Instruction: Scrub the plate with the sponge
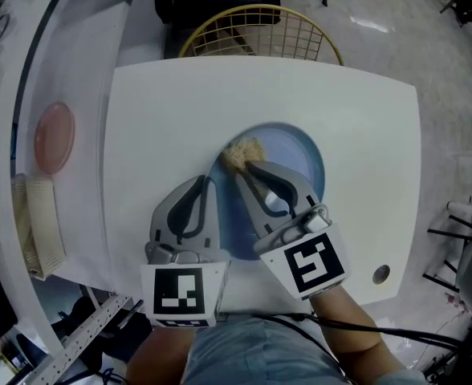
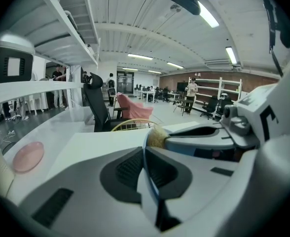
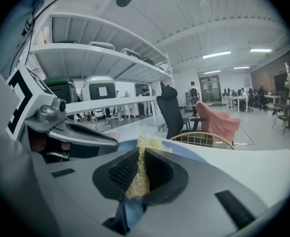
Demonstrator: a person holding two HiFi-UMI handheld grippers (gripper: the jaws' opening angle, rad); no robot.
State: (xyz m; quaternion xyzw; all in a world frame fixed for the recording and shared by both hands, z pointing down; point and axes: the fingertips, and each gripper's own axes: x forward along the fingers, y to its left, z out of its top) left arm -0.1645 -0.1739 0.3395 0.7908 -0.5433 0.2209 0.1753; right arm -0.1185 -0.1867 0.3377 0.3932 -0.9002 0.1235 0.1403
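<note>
The white table (image 1: 156, 119) has the blue plate (image 1: 304, 163) pretty much dead centre, and that's where all the action is. The left gripper (image 1: 206, 184) is clamped on the plate's rim at about 9 o'clock, with the thin blue edge pinched right between the jaws. The right gripper (image 1: 249, 167) is squeezed down on the sponge (image 1: 242, 151), a scratchy tan fibre wad that pokes out past the tips and sits on the plate near its 11 o'clock rim. Can't tell if the plate's lying flat or tipped up a bit.

My take on scrubbing well: the left hold is the anchor, so don't loosen it or the plate will probably skate on that slick top. Press the sponge into the plate, not the jaw tips. Work small circles from 11 o'clock across toward the bare blue at 3 o'clock. The two grippers are close side by side, so strokes toward 9 o'clock risk a knock.

Other stuff:
- A yellow wire chair (image 1: 260, 30) sits just off the table at 12 o'clock.
- A beige mesh thing (image 1: 39, 227) and a pink disc (image 1: 54, 137) are on the side counter (image 1: 75, 70) out at 9 o'clock.
- There's a small round hole cap (image 1: 380, 274) near the table's 4 o'clock corner.

None of it is in the way, I reckon.
</note>
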